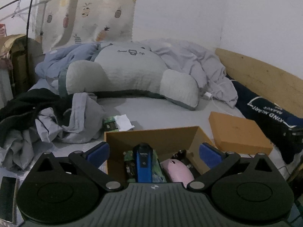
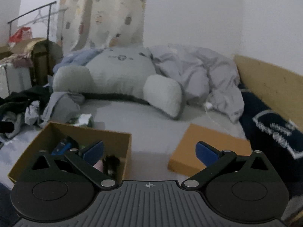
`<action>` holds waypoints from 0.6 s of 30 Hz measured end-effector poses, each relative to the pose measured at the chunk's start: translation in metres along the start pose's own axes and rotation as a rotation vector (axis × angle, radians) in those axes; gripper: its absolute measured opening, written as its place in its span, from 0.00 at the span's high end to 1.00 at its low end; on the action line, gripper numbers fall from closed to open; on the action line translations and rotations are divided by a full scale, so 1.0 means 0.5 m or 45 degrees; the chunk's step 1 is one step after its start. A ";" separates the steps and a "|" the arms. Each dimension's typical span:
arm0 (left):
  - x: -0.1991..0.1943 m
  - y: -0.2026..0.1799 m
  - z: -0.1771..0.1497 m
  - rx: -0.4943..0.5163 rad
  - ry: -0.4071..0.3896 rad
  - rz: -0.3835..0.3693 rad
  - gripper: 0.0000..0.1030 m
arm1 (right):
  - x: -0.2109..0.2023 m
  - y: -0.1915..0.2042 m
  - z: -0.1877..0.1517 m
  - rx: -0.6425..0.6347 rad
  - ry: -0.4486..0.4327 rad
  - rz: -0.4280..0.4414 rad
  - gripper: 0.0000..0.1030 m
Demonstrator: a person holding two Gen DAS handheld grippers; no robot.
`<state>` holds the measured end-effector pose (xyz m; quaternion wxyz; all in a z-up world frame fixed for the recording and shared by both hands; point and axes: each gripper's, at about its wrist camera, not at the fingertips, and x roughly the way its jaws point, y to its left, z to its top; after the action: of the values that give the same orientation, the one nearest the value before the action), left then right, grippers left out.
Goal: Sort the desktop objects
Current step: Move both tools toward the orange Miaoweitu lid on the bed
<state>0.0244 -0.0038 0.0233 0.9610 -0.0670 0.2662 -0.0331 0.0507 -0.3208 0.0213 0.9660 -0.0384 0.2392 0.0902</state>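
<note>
An open orange cardboard box (image 1: pixel 151 134) sits on the bed right in front of my left gripper (image 1: pixel 154 152), which is open above it with nothing between its fingers. Inside lie a blue device (image 1: pixel 143 163), a pink mouse (image 1: pixel 178 170), a green packet (image 1: pixel 158 167) and a dark item (image 1: pixel 181 154). The box lid (image 1: pixel 239 132) lies flat to the right. In the right wrist view the box (image 2: pixel 113 141) is at the left and the lid (image 2: pixel 208 143) at the right. My right gripper (image 2: pixel 149 152) hangs open over the sheet between them.
A green packet with white paper (image 1: pixel 118 123) lies just beyond the box. Crumpled grey and black clothes (image 1: pixel 47 119) pile at the left. A large grey cushion (image 1: pixel 128 75) and a duvet (image 1: pixel 198 60) fill the back. A dark blue bag (image 1: pixel 269 113) and a wooden board (image 1: pixel 265 79) line the right.
</note>
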 end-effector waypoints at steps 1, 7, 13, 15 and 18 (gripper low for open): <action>0.003 -0.004 -0.005 0.009 0.002 -0.001 0.00 | 0.005 -0.007 -0.012 0.012 0.019 -0.010 0.00; 0.018 -0.025 -0.035 0.060 0.017 -0.009 0.00 | 0.002 -0.010 -0.065 0.093 0.075 -0.025 0.00; 0.003 -0.009 -0.040 0.053 0.045 0.017 0.00 | 0.014 -0.005 -0.080 0.102 0.082 -0.014 0.00; 0.002 -0.008 -0.040 0.057 0.050 0.022 0.00 | 0.020 -0.005 -0.085 0.105 0.086 -0.006 0.00; 0.007 -0.017 -0.033 0.068 0.059 0.019 0.00 | 0.027 -0.004 -0.091 0.109 0.092 0.006 0.00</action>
<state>0.0188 -0.0145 0.0089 0.9562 -0.0387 0.2880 -0.0346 0.0423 -0.3261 -0.0253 0.9573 0.0001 0.2778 0.0806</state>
